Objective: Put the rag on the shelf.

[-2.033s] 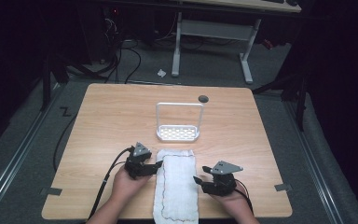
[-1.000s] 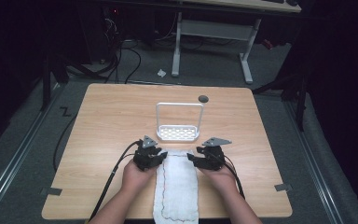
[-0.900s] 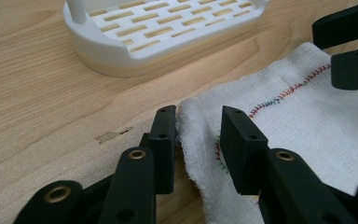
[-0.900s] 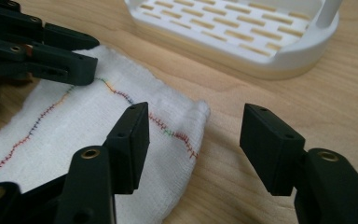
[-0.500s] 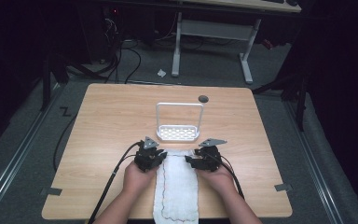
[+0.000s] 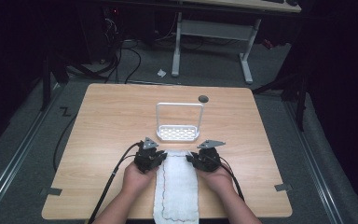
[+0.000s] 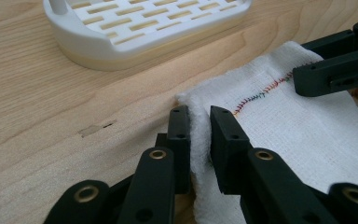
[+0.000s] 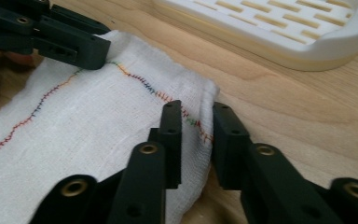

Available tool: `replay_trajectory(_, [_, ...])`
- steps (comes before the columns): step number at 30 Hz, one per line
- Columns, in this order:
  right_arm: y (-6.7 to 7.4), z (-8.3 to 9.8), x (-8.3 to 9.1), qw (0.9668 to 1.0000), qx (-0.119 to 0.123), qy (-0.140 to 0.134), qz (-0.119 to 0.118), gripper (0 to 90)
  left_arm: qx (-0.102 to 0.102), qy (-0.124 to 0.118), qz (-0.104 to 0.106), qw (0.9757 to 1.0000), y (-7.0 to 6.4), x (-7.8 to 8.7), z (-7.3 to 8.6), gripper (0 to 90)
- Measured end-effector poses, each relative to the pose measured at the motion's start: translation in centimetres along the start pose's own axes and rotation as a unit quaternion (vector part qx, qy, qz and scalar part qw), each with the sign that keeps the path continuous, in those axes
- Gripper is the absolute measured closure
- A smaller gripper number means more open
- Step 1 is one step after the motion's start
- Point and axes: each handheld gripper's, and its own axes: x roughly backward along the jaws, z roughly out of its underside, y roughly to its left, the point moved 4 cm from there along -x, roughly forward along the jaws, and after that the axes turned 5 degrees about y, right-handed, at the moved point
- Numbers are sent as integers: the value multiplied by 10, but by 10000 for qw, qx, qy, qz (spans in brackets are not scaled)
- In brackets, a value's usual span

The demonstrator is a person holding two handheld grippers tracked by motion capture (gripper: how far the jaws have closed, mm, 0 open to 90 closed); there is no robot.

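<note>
A white cloth point(image 6: 177, 191) with a multicoloured stitched line lies lengthwise on the wooden table point(image 6: 112, 121), its near end hanging over the front edge. My left gripper point(image 6: 162, 157) is at the cloth's far left corner. Its jaws have just been closing and now pinch a raised fold of the cloth point(image 7: 298, 126) in the left gripper point(image 7: 199, 116). My right gripper point(image 6: 190, 160) is at the far right corner. Its jaws have just been closing too, and the right gripper point(image 8: 196, 114) squeezes the cloth's point(image 8: 88, 126) bunched edge.
A white slotted rack point(image 6: 178, 133) with a tall hoop handle stands just beyond the cloth, close to both grippers. A small dark disc point(image 6: 203, 98) lies behind it. Bare wood spreads to the left and right. Cables and a desk frame point(image 6: 212, 30) are on the floor beyond.
Two seconds ago both grippers sat lower, beside the cloth's middle. They have since moved forward to its far corners, and both hands have stayed there over the last second.
</note>
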Motion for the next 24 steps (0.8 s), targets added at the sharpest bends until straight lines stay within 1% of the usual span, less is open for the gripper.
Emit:
replay_trajectory(1, [1, 1, 0, 10000, 19, -43, 44, 834, -6, -6, -4, 10000, 0, 0, 0, 787])
replay_trajectory(2, [1, 1, 0, 10000, 19, -43, 44, 834, -11, -8, -10, 10000, 0, 0, 0, 787])
replay_trajectory(4, [2, 0, 0, 9998, 130, -84, 108, 854, -33, 1, 14, 10000, -1, 0, 0, 789])
replay_trajectory(7, [2, 1, 1, 9998, 120, -117, 97, 859, -33, -16, 29, 10000, -1, 1, 0, 803])
replay_trajectory(11, [2, 1, 3, 9997, 106, -219, 65, 860, 15, -193, 82, 9998, 0, 4, 1, 815])
replay_trajectory(13, [2, 1, 5, 9995, 105, -279, 54, 861, 54, -201, 131, 9997, 1, 5, 1, 818])
replay_trajectory(18, [6, 1, 10, 9989, 190, -395, 139, 861, -54, -335, 152, 9993, -2, 7, 2, 823])
replay_trajectory(19, [7, 0, 11, 9988, 223, -421, 141, 861, -148, -370, 74, 9992, -3, 8, 2, 822])
replay_trajectory(20, [7, 0, 11, 9988, 223, -421, 141, 861, -148, -370, 74, 9992, -3, 8, 2, 821])
replay_trajectory(22, [9, 0, 13, 9985, 256, -459, 182, 861, -324, -410, 16, 9986, -6, 9, 2, 821])
replay_trajectory(24, [10, 0, 16, 9982, 271, -487, 209, 861, -397, -425, 68, 9983, -8, 9, 3, 820])
